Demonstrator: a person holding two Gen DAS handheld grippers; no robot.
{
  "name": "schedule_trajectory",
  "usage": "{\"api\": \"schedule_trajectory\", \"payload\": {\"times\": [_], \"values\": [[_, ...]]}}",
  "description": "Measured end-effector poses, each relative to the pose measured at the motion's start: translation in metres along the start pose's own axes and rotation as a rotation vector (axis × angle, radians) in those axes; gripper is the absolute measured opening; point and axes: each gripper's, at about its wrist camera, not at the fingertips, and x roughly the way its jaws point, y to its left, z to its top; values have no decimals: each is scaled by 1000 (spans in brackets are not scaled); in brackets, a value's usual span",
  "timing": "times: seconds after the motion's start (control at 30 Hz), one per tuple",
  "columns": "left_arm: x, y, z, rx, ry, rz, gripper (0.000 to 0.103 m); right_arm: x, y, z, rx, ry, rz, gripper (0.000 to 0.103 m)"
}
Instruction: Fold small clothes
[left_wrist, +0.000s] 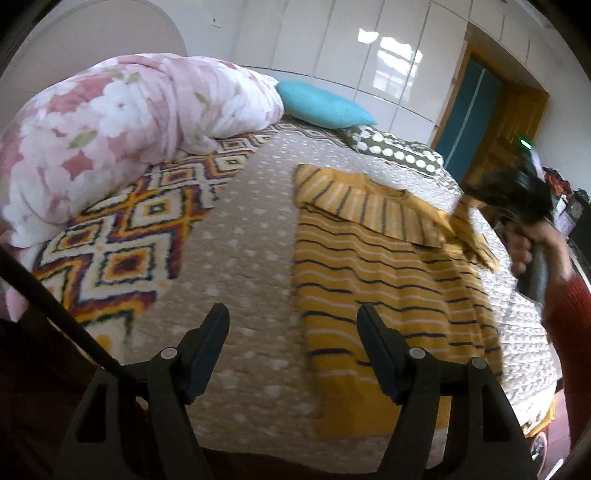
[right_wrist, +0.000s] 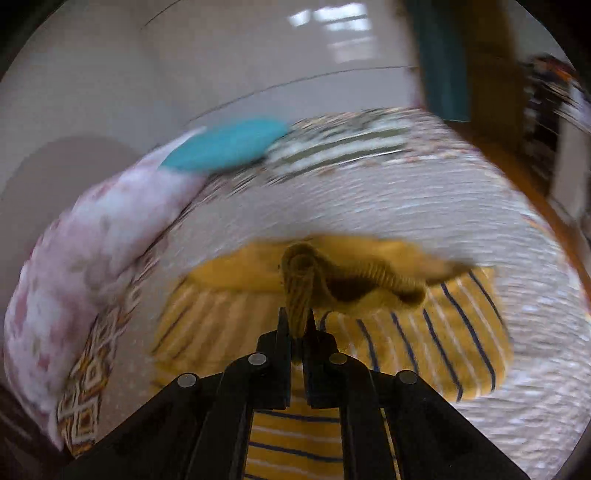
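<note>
Nearest to the lens in the left wrist view, the left gripper (left_wrist: 291, 325) is seen with its jaws spread wide and nothing caught between them, held over the bedspread (left_wrist: 240, 229) just beside the near left edge of the striped sweater (left_wrist: 373, 269). That sweater, yellow with dark and white stripes, is laid flat on the right half of the bed, and its left sleeve (left_wrist: 332, 195) has been folded across the chest.

Over in the right wrist view, the right gripper (right_wrist: 297, 321) is clamped tight on the ribbed cuff (right_wrist: 299, 291) of the other sleeve, which is lifted off the sweater's body and stretched out toward the right side; that picture is pretty smeared, so finer detail can't be made out. From the left camera, the same gripper is seen at the right edge, gripped by a hand (left_wrist: 524, 251) in a red sleeve (left_wrist: 569, 332).

Further back, a pink floral duvet (left_wrist: 110, 136) is bunched up on the left of the bed, with a teal pillow (left_wrist: 321, 105) and a polka-dot pillow (left_wrist: 391, 149) beside it at the head. White wardrobe doors (left_wrist: 351, 55) and a wooden door frame (left_wrist: 517, 118) are seen behind.
</note>
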Motion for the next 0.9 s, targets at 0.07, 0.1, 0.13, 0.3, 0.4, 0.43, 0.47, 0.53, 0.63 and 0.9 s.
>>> {"api": "schedule_trajectory", "payload": {"times": [0.07,0.1,0.13,0.3,0.4,0.43,0.47,0.53,0.63,0.9], "values": [[3,12,-2,-9,-3,9,70,36,44,-4,-53,45,34,6],[5,18,-3,-16,-2,12,70,48,61,-8,-73,62,42,6],[8,23,-4,-23,2,12,70,63,78,-11,-95,81,48,6],[23,50,-11,-80,37,6,70,133,145,-39,-177,175,55,6],[32,60,-14,-104,52,14,70,158,169,-55,-215,212,52,6],[35,64,-14,-112,56,17,70,162,174,-58,-230,220,55,6],[36,65,-15,-117,57,18,70,168,182,-62,-262,232,55,10],[40,69,-15,-132,65,20,70,167,199,-73,-368,225,33,20],[41,70,-15,-145,74,24,70,144,217,-91,-515,224,114,47],[33,60,-15,-151,81,10,71,38,119,-111,-376,229,182,49]]}}
